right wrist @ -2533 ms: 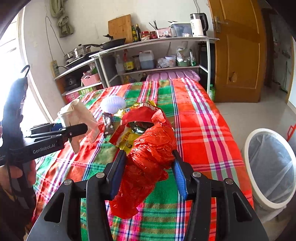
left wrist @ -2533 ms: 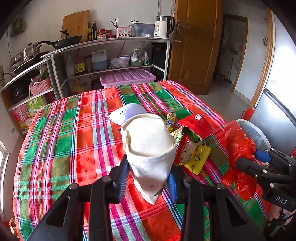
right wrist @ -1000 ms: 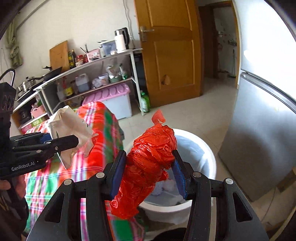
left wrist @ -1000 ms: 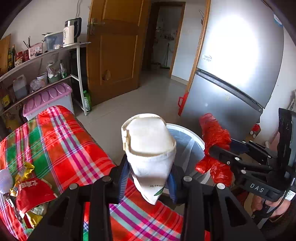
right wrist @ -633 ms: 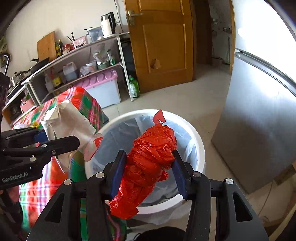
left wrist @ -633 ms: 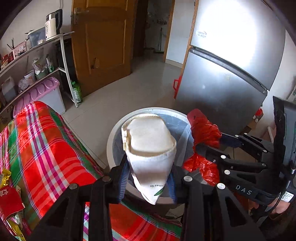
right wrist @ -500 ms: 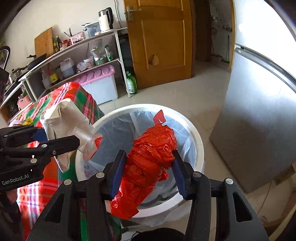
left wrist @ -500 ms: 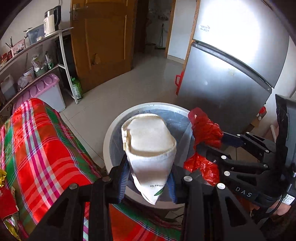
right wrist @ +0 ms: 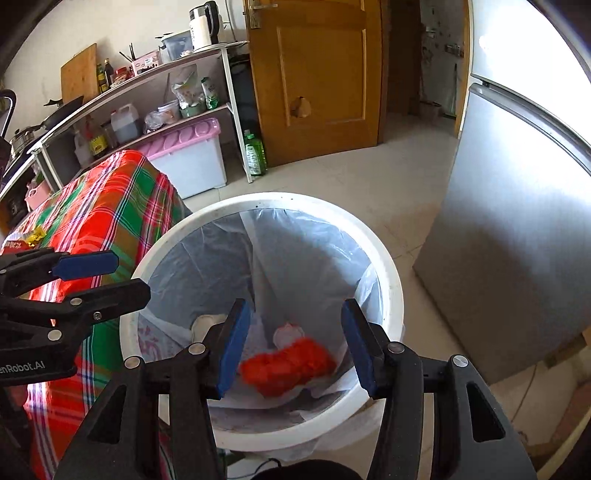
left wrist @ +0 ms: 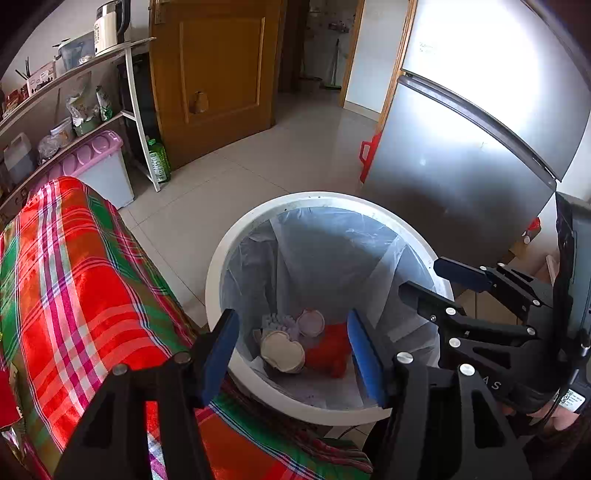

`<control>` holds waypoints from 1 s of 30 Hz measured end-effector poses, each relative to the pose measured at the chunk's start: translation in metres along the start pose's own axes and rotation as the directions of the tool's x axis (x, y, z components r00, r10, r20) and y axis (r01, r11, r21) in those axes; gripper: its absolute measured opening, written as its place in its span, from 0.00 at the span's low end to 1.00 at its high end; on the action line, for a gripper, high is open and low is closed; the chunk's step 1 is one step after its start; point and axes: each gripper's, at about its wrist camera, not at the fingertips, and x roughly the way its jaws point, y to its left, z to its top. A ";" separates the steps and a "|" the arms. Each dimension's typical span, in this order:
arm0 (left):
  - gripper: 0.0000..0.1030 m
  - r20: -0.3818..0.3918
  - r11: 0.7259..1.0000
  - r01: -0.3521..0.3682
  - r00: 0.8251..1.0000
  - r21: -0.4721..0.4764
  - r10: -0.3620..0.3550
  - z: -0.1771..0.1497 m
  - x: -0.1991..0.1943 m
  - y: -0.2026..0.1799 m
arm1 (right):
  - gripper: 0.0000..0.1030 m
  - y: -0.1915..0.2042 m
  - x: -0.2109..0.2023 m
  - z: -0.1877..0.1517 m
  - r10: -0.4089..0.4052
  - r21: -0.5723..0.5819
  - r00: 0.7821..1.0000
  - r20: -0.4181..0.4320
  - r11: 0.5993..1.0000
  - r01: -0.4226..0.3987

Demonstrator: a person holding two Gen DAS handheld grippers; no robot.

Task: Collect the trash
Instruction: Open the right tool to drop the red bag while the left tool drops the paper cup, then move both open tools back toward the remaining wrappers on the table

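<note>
Kitchen w/ pale tile floor (left wrist: 236, 173); one table under a red-green plaid cloth (left wrist: 74, 280) is sitting at the left, one white trash bin (left wrist: 216, 280) w/ a clear liner is standing on the floor just beside the table edge, one steel fridge (left wrist: 472, 155) is rising at the right. Behind: one wooden door (right wrist: 317, 74), one shelf rack (right wrist: 147, 92) w/ one kettle (right wrist: 201, 26) on top, one pink-lidded box (right wrist: 188, 155) and one green bottle (right wrist: 255, 153) on the floor by it.

Going left to right in the left wrist view: left gripper (left wrist: 290, 350) is hanging over the near rim of the bin, jaws just been opening, now spread w/ nothing between the 2 blue pads (left wrist: 218, 350). The paper cup (left wrist: 282, 350) is lying at the bottom of the bin, straight below and ahead of those pads, apart from them. Just to its right the red plastic bag (left wrist: 328, 350) is lying in the bin too, touching the cup's side as far as I can tell. Other pale scraps are sitting behind them; count unclear.

Right gripper (right wrist: 293, 347) is hovering over the bin beside the left one, jaws parted, empty; the red bag is showing blurred below, between its 2 pads, touching neither. A few snack wrappers (right wrist: 26, 238) are lying on the cloth far left of the tools.
</note>
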 end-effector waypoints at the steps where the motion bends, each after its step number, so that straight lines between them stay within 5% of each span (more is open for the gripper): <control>1: 0.62 0.002 1.000 0.002 1.000 -0.005 -0.002 0.000 -0.002 0.001 | 0.51 0.000 -0.001 0.000 -0.004 -0.001 1.000 0.000 1.000 0.004; 12: 0.65 0.076 0.999 0.003 0.997 -0.040 0.000 -0.010 -0.040 0.016 | 0.52 0.006 -0.030 0.001 0.017 0.027 0.997 0.071 0.999 -0.019; 30: 0.71 0.190 0.962 -0.163 0.960 -0.219 0.206 -0.065 -0.135 0.097 | 0.52 0.090 -0.068 0.008 0.192 -0.072 0.970 0.149 0.981 -0.183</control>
